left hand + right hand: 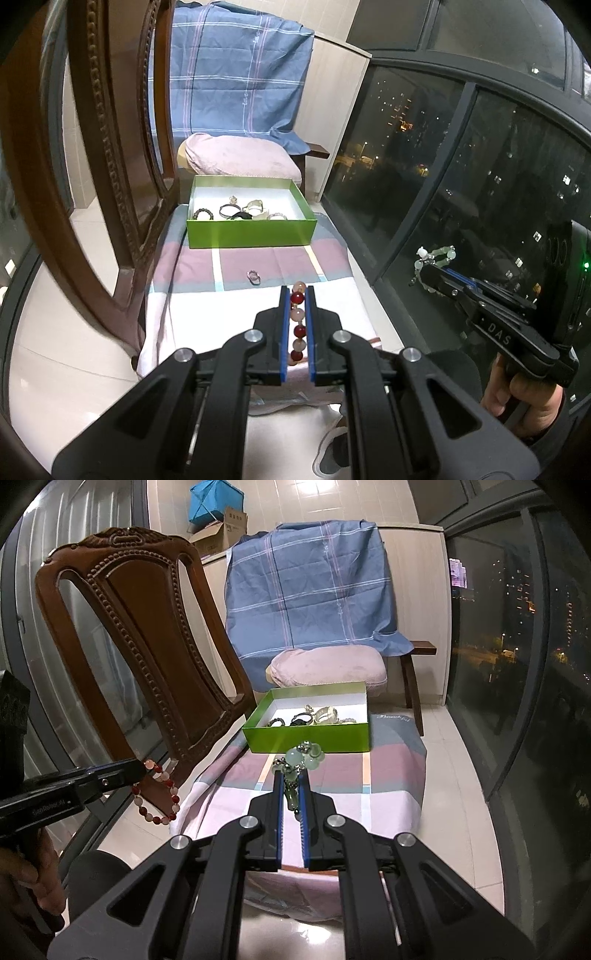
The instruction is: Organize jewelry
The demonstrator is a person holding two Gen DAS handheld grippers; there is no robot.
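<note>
Two bracelets held aloft, one small piece left on the cloth, the box already part filled.

The left gripper [297,295] is clamped on a red and pink bead bracelet [297,321], which is seen in the right wrist view hanging as a loop [157,794] beside the carved wooden chair [147,635]. The right gripper [291,786] is clamped on a pale green bead bracelet [301,758], held short of the green box [251,232]. About five pieces are counted in the box; they overlap, so the count is uncertain. One small clear piece [254,277] lies on the striped cloth [258,258], between the box and the left gripper. By this showing the task is judged well along: two held bracelets remain to be set in the box, and one loose piece to be collected.
</note>
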